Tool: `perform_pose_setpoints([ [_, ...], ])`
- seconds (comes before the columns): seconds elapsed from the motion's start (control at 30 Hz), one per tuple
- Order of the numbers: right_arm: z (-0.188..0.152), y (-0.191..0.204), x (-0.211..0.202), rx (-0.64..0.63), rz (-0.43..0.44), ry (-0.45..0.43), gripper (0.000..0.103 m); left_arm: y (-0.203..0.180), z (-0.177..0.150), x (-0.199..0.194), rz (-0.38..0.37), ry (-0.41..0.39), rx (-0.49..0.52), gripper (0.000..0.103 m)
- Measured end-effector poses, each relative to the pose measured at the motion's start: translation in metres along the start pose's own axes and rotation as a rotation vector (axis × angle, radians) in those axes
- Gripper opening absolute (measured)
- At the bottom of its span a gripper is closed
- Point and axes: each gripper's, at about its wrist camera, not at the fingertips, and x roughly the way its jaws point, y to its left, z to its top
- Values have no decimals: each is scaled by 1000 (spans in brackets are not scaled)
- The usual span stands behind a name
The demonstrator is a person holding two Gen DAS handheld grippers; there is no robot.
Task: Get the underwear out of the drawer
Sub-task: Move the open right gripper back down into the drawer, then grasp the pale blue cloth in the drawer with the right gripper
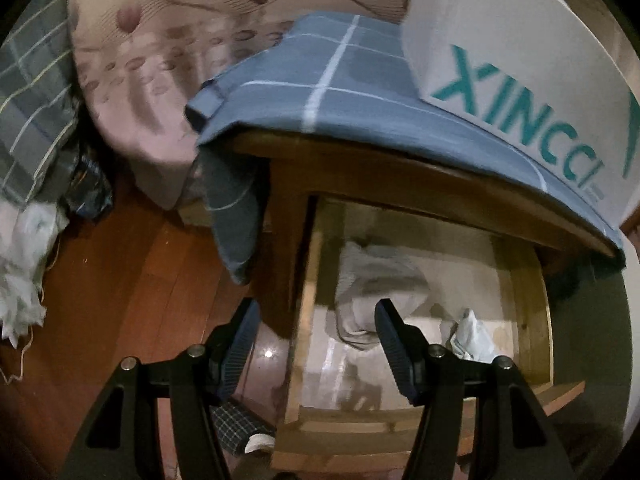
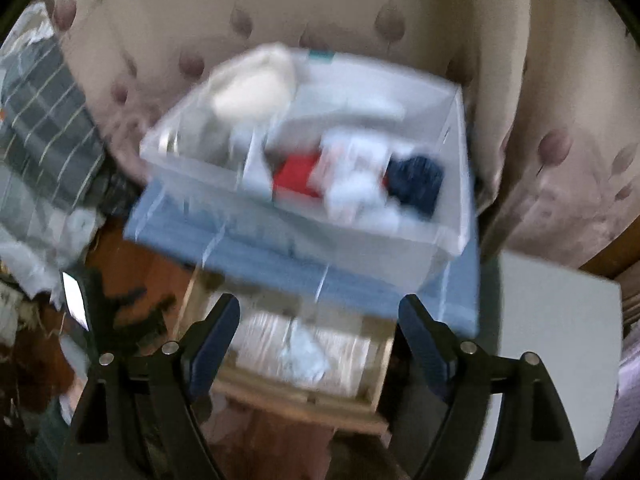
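Note:
The wooden drawer (image 1: 306, 280) stands pulled out under the nightstand top. Inside lies a bunched grey-white piece of underwear (image 1: 380, 284), with a crumpled white item (image 1: 476, 336) to its right. My left gripper (image 1: 316, 320) hovers open above the drawer's left side, nothing between its fingers; the right fingertip (image 1: 394, 332) sits in front of the grey garment. In the blurred right wrist view, my right gripper (image 2: 320, 336) is open and empty above the drawer (image 2: 304, 400), where a pale cloth (image 2: 304, 348) lies.
A blue checked cloth (image 1: 320, 92) covers the nightstand top, and a white box with teal lettering (image 1: 500, 60) stands on it. It appears as a clear bin (image 2: 440, 236) holding red, white and navy items. Patterned bedding (image 1: 160, 40) lies behind, red-brown wooden floor (image 1: 120, 280) to the left.

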Motion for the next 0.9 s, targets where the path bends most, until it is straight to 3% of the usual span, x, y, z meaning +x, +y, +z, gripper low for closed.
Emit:
perform_pose_setpoints([
  [0.17,-41,13,72,-48,63,131,80,12,1,-1,-31,16,-48,62],
  [0.33,-63,22,137,-126,64,228,80,7,0,-1,-24,17,-43,62],
  [0.67,-76,27,226,-228,66,397,80,-8,-2,7,-9,38,24,62],
  [0.9,-73,40,265,-305,42,477,80,-12,-3,14,-6,59,48,62],
])
